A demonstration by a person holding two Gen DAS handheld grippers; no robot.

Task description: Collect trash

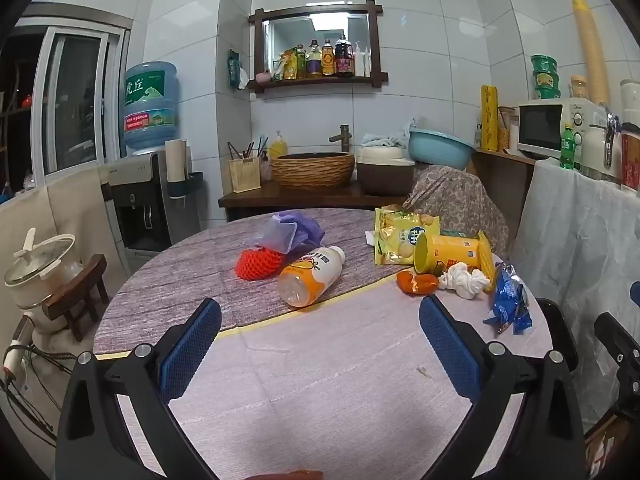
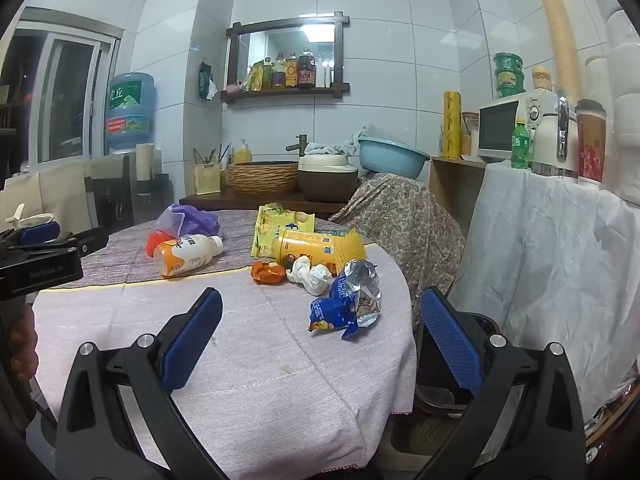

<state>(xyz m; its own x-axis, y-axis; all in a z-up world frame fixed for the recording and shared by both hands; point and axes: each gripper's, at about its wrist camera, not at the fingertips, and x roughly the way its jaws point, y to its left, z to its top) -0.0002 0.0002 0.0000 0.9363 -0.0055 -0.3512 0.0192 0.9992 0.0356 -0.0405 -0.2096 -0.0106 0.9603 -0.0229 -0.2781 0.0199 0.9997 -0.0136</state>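
Left gripper (image 1: 320,322): jaws wide apart, empty, over near part of tabletop (image 1: 320,380). Right gripper (image 2: 322,318): jaws wide apart, empty, at right edge. Trash mid-table: bottle (image 1: 310,276) lying beside red net (image 1: 256,264), purple bag (image 1: 290,230) behind. Toward right edge: yellow can (image 2: 316,250), chip bag (image 2: 276,226), orange peel (image 2: 268,272), white tissue (image 2: 310,274), blue wrapper (image 2: 346,304). Nothing between grippers and trash.

The big blue water jug (image 1: 150,106) has a green label with large white Chinese signs that read "虎丘". Below it sits a red strip with small numbers, too tiny to read. The black tool (image 2: 40,256) at the left edge of the right view has pale letters, maybe "GenRobot", but they are blurry. Words on the snack bags and bottles are too small.
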